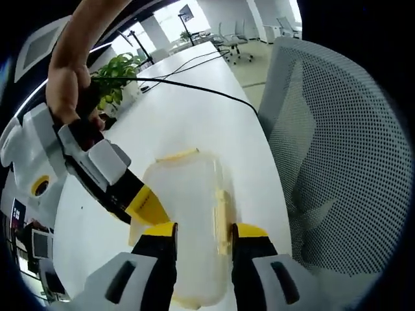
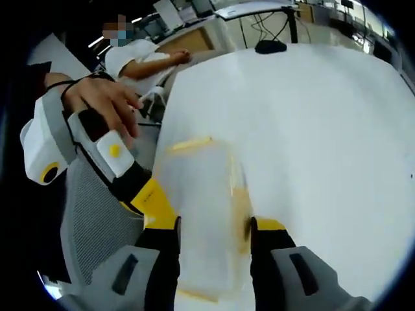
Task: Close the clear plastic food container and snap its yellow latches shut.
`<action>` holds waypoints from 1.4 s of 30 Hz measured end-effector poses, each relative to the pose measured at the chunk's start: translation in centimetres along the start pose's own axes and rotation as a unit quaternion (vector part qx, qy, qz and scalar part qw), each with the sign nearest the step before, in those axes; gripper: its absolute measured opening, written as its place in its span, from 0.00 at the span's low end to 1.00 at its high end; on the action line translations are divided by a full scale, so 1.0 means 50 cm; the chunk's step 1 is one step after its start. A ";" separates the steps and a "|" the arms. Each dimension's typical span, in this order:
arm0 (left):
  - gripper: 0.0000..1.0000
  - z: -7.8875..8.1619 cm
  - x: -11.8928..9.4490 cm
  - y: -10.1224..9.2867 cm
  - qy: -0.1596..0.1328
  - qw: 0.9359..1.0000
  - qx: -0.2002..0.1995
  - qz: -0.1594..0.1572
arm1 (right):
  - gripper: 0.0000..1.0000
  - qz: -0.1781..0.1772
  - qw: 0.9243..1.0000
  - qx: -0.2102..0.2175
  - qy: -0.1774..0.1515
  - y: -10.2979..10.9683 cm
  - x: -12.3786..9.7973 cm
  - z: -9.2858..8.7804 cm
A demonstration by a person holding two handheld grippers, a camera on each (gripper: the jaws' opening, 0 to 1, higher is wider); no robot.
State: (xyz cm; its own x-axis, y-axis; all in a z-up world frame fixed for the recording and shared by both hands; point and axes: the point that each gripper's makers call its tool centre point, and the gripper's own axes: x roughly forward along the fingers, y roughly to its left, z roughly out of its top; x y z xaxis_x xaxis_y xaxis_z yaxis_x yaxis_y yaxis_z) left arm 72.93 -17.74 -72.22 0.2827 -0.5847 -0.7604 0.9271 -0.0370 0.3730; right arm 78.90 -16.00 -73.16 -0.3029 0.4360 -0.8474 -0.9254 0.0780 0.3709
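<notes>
The clear plastic container (image 1: 188,201) lies on the white table (image 1: 194,116) with its lid on. Yellow latches show at its far end (image 1: 176,155) and along its right side (image 1: 222,217). My left gripper (image 1: 204,230) is open, its yellow-tipped jaws spread just above the container's near half. The right gripper's yellow fingertip (image 1: 146,206) touches the container's left edge, with a hand holding that gripper. In the right gripper view, the container (image 2: 204,188) sits between the spread jaws of my open right gripper (image 2: 214,227). There the left gripper's fingertip (image 2: 152,194) meets its left side.
A grey mesh office chair (image 1: 337,149) stands close along the table's right edge. A potted plant (image 1: 117,71) and a black cable (image 1: 194,87) lie farther back. A person (image 2: 139,58) sits at a far desk, beyond a mesh chair (image 2: 97,220).
</notes>
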 end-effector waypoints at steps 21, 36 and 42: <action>0.24 0.003 -0.005 -0.001 0.001 1.000 0.016 0.017 | 0.37 -0.002 1.000 0.001 0.003 0.003 -0.001 0.001; 0.26 0.003 -0.006 -0.003 0.005 1.000 0.014 0.015 | 0.37 -0.025 1.000 0.008 -0.010 0.007 -0.008 -0.003; 0.29 0.001 -0.015 -0.002 0.002 1.000 0.013 0.017 | 0.38 -0.035 0.999 0.012 -0.026 0.007 -0.017 0.002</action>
State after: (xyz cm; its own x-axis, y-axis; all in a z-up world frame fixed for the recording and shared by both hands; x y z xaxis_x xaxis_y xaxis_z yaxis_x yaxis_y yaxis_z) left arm 72.61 -17.36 -71.67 0.3145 -0.5829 -0.7493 0.9103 -0.0386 0.4121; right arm 78.86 -16.24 -72.28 -0.2256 0.4739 -0.8512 -0.9376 0.1317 0.3219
